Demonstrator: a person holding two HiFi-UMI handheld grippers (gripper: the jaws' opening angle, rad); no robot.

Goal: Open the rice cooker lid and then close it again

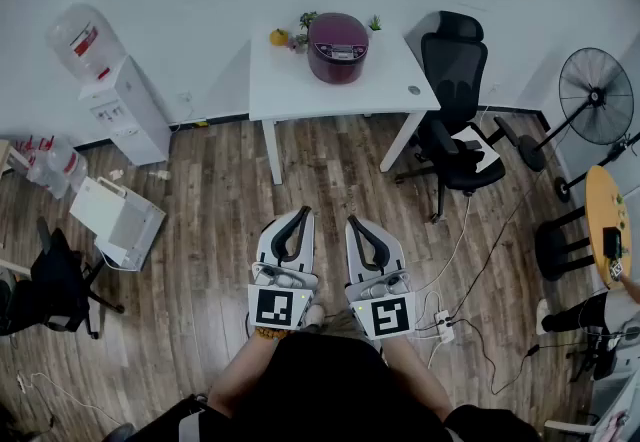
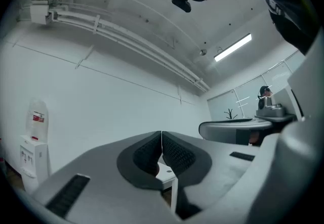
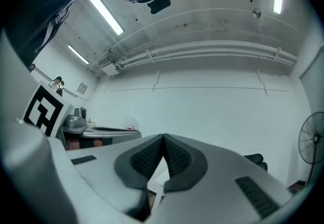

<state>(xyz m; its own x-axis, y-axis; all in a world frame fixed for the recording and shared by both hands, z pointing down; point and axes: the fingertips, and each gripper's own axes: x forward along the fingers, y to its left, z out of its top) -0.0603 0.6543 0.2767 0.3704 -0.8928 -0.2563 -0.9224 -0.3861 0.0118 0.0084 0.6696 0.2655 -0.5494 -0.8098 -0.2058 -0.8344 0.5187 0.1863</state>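
Note:
A dark purple rice cooker (image 1: 338, 47) with its lid down stands on a white table (image 1: 300, 85) at the far wall. Both grippers are held side by side far back from it, over the wooden floor. My left gripper (image 1: 303, 214) is shut with nothing in it, its jaws meeting at the tips. My right gripper (image 1: 353, 222) is likewise shut and holds nothing. In the left gripper view the left gripper (image 2: 161, 134) points slightly upward at the white wall. In the right gripper view the right gripper (image 3: 163, 138) also faces the wall, a corner of the table showing below its pads.
A black office chair (image 1: 455, 100) stands right of the table and a floor fan (image 1: 596, 96) further right. A water dispenser (image 1: 110, 90) and an open white box (image 1: 120, 222) are at the left. Cables and a power strip (image 1: 440, 325) lie on the floor.

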